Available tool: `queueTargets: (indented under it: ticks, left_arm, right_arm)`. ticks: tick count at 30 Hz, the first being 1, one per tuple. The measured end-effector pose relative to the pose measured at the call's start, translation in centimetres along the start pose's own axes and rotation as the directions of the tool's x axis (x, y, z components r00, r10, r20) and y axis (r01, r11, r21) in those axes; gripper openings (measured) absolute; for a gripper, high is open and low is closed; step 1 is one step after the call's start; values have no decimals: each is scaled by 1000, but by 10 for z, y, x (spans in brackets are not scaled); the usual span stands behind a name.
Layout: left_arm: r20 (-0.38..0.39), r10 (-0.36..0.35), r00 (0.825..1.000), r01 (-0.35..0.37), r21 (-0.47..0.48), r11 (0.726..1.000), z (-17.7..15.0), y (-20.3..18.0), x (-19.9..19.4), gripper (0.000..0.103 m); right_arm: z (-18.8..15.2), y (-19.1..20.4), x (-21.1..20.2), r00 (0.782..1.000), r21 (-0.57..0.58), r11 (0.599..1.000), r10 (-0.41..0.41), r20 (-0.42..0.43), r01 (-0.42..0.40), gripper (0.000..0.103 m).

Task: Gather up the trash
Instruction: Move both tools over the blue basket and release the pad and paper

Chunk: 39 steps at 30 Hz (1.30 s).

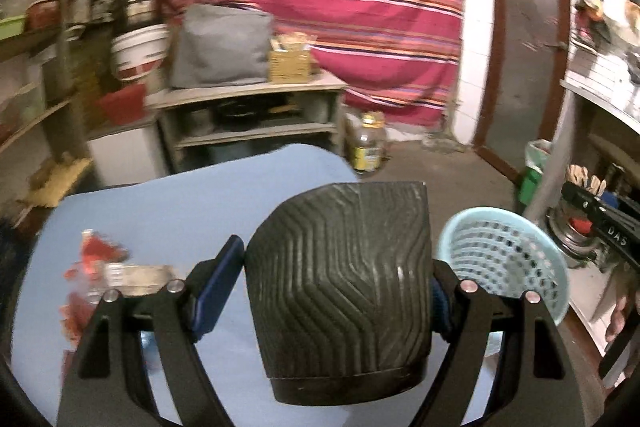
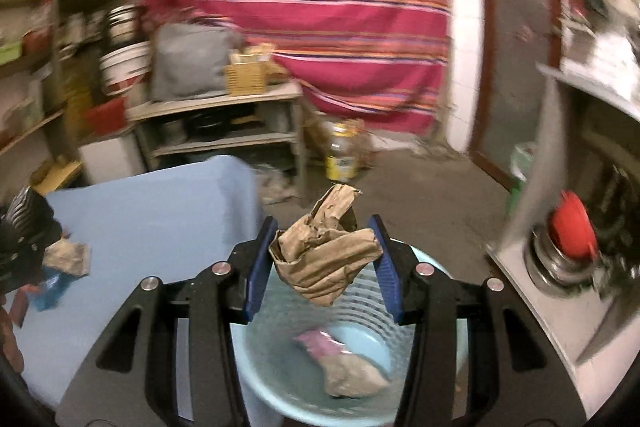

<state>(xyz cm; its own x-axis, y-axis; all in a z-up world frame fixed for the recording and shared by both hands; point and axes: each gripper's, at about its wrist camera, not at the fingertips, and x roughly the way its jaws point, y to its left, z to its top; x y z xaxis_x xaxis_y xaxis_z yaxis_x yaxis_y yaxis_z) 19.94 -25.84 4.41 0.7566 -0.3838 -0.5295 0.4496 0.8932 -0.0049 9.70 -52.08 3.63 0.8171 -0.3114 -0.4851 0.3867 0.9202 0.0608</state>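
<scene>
My left gripper [image 1: 338, 263] is shut on a black ribbed paper cup [image 1: 340, 291], held above the blue table [image 1: 160, 211]. The light blue mesh basket [image 1: 504, 259] stands to its right, beside the table. Red wrappers and a silver wrapper [image 1: 116, 271] lie on the table at the left. My right gripper [image 2: 324, 247] is shut on a crumpled brown paper bag [image 2: 320, 251] directly above the basket [image 2: 280, 379]. A pink wrapper [image 2: 320, 341] and a crumpled grey-brown piece [image 2: 352, 375] lie in the basket's bottom. The left gripper with its cup [image 2: 24, 223] shows at the left edge.
More litter [image 2: 60, 263] lies on the blue table [image 2: 160, 211] at the left. A grey shelf unit [image 1: 248, 115] stands behind the table. A jar [image 1: 368, 143] stands on the floor. A metal counter with pots [image 2: 560, 259] is at the right.
</scene>
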Motion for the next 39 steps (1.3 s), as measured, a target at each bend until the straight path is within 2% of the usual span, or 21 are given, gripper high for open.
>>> queueTargets:
  ticks: [5,12,17,20,21,22,27,30,39]
  left_arm:
    - [-27,-83,996,84,48,995,2,-67,30,79]
    - [-79,-171,982,179,116,977,8,-147,73,79]
    - [-116,-213,970,228,135,964,7,-181,93,79]
    - [-141,-221,965,241,146,959,4,-186,101,82]
    - [-144,-220,965,241,152,959,4,-186,104,89]
    - [-139,-214,967,235,156,959,4,-186,104,91]
    - [-131,-188,973,208,156,966,4,-174,100,92]
    - [-122,-176,977,192,137,972,8,-161,96,96]
    - [-98,-126,987,137,110,984,15,-131,92,97]
  right_arm:
    - [-12,-47,3,996,54,995,-85,-14,86,47]
    - [-17,-88,7,993,125,985,-115,-42,119,47]
    - [-19,-100,6,990,139,981,-128,-54,135,47]
    - [-22,-107,6,991,157,979,-122,-60,130,47]
    - [-23,-110,7,991,161,978,-120,-63,128,47]
    - [-24,-110,8,991,165,978,-116,-67,125,47]
    - [-23,-107,17,992,165,980,-99,-79,111,47]
    - [-22,-96,22,993,147,984,-89,-82,101,47]
    - [-19,-68,41,994,99,994,-40,-102,51,49]
